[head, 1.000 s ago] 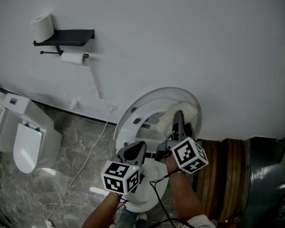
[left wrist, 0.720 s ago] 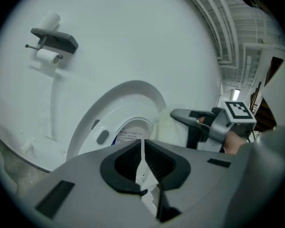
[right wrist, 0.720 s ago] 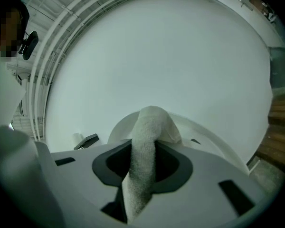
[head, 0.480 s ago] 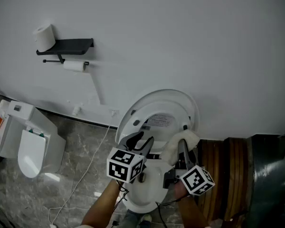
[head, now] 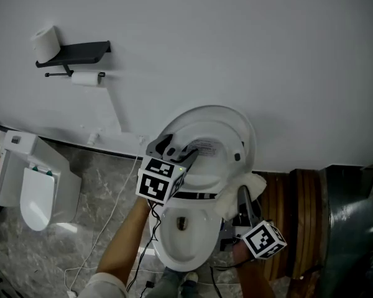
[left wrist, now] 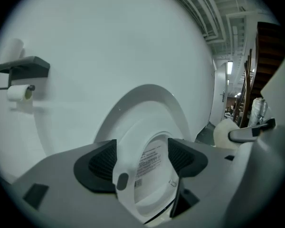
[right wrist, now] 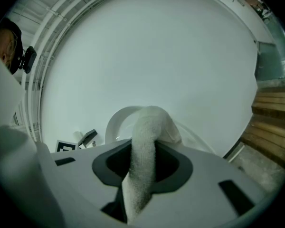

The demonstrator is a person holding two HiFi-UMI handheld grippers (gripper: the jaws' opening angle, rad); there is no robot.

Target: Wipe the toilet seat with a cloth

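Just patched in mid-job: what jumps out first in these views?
The toilet's raised seat leans on the white wall at centre frame. The left gripper is at it: its jaws have just been opening and stand wide, the seat's rim between them unpressed. At the right edge of the bowl, the right gripper is shut on a fluffy white cloth.

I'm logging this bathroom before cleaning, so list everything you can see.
toilet: one, white, centre, seat and lid raised against the wall
shelf: one, black, upper left
toilet rolls: two, white, one on shelf, one on holder beneath
bin: one, white, floor, left
cable: one, white, left of toilet
steps: several, brown wood, right
cloth: one, white, right of toilet
left gripper: grey, jaws just opening, raised seat between them
right gripper: grey, shut on cloth
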